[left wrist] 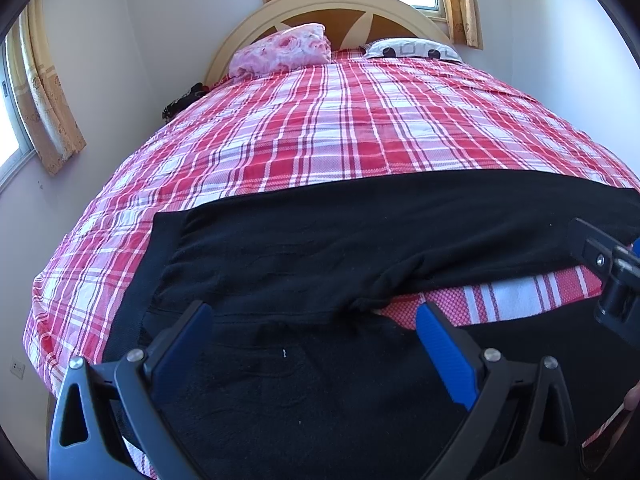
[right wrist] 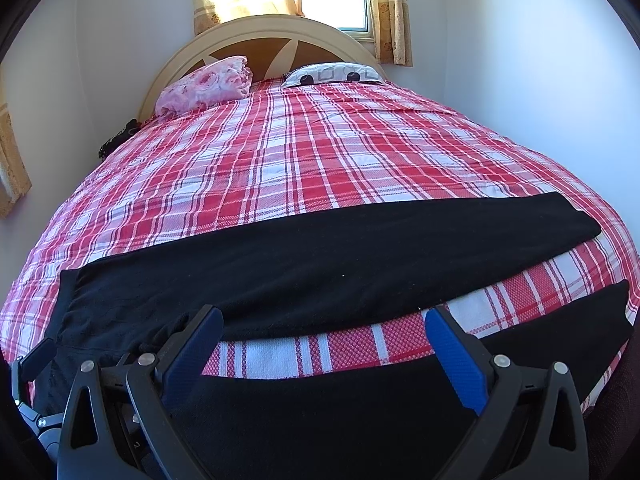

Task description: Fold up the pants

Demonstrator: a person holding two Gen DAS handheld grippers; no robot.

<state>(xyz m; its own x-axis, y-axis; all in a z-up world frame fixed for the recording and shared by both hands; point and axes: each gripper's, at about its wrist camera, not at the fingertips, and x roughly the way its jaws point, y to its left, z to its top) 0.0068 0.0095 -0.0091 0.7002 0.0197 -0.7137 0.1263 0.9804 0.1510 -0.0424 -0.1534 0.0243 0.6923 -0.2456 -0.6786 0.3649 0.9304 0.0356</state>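
Black pants [left wrist: 320, 248] lie flat across the near end of a bed with a red and white plaid cover [left wrist: 320, 120]. The waist is at the left, the two legs run to the right with a strip of plaid between them. My left gripper [left wrist: 316, 328] is open over the crotch and near leg, holding nothing. My right gripper [right wrist: 324, 332] is open over the gap between the far leg [right wrist: 360, 248] and the near leg [right wrist: 320, 420]. The right gripper's body shows at the right edge of the left wrist view [left wrist: 612, 272].
A pink floral pillow [left wrist: 284, 50] and a white patterned pillow [left wrist: 412, 48] lie at the curved headboard [left wrist: 336, 0]. Curtained windows are behind the bed and on the left wall. A dark item [left wrist: 184, 98] sits at the bed's left side.
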